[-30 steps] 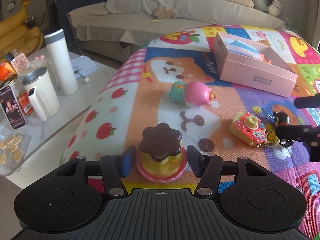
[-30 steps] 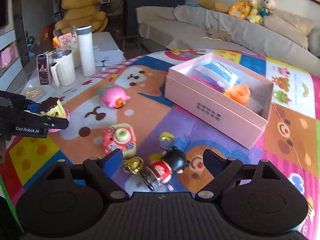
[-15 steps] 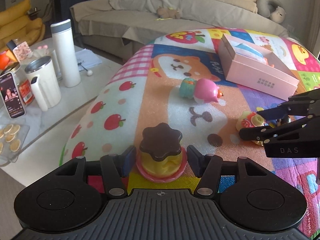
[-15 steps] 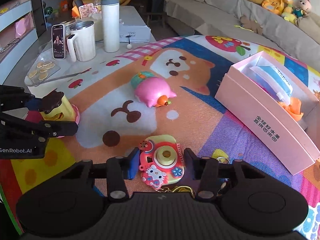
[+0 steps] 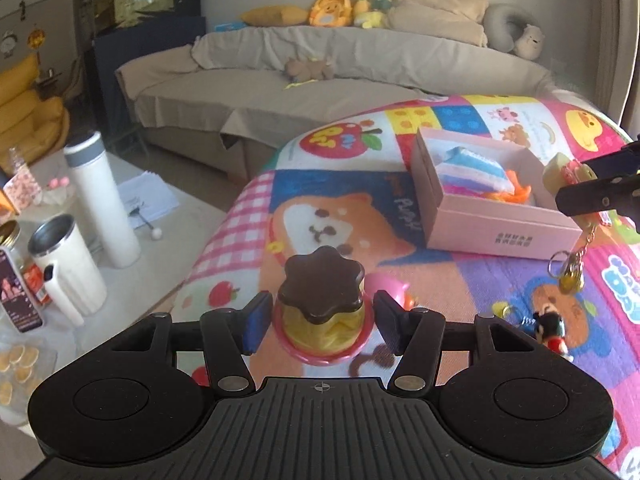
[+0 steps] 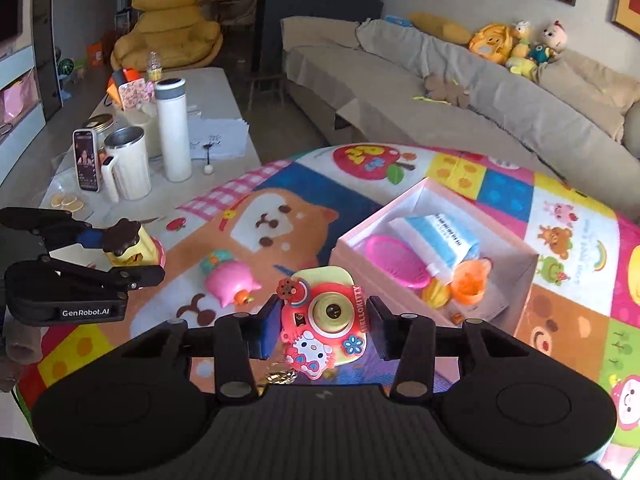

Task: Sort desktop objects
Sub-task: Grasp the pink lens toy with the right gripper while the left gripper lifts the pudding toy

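Four toys (image 6: 230, 282), one box (image 6: 516, 308).

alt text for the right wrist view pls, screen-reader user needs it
The right gripper holds a red Hello Kitty toy camera between its fingers, above a colourful cartoon play mat. Ahead to the right sits an open pink box holding a blue pack and small toys. At left, the left gripper holds a pudding toy, with a pink pig toy lying between them.

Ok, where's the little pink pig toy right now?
In the right wrist view the pink pig toy lies on the play mat, left of centre, between the pudding toy in the left hand-held gripper and the pink box.
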The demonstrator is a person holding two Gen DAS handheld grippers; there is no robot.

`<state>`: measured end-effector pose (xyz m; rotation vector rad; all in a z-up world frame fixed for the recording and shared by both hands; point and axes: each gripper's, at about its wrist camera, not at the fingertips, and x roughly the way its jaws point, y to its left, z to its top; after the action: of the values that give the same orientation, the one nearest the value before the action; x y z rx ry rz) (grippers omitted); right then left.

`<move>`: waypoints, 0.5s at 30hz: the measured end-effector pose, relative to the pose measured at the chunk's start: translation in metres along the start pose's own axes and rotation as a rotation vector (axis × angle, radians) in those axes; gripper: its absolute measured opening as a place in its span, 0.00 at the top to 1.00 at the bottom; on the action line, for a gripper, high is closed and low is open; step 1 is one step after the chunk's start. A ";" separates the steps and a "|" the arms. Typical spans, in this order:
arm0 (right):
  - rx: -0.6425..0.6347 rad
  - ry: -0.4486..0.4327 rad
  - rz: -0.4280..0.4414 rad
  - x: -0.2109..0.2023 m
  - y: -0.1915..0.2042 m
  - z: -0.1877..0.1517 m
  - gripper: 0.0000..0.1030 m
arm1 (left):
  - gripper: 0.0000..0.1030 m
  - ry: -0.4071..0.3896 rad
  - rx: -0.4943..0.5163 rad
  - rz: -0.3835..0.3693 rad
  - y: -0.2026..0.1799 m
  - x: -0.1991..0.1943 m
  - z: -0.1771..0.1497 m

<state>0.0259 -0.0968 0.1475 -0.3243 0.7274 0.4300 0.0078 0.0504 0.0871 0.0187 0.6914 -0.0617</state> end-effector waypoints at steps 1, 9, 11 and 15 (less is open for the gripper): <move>0.008 -0.011 -0.015 -0.003 -0.007 0.006 0.57 | 0.41 -0.002 0.006 -0.015 -0.005 0.005 0.009; 0.112 -0.045 -0.122 0.010 -0.075 0.050 0.57 | 0.41 -0.014 0.021 -0.121 -0.057 0.056 0.081; 0.136 -0.050 -0.143 0.017 -0.093 0.057 0.57 | 0.41 -0.012 0.033 -0.149 -0.073 0.070 0.095; 0.194 -0.044 -0.164 0.035 -0.130 0.066 0.57 | 0.41 -0.012 0.053 -0.197 -0.097 0.095 0.115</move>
<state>0.1492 -0.1715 0.1869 -0.1891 0.6881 0.2083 0.1479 -0.0558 0.1150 0.0011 0.6784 -0.2691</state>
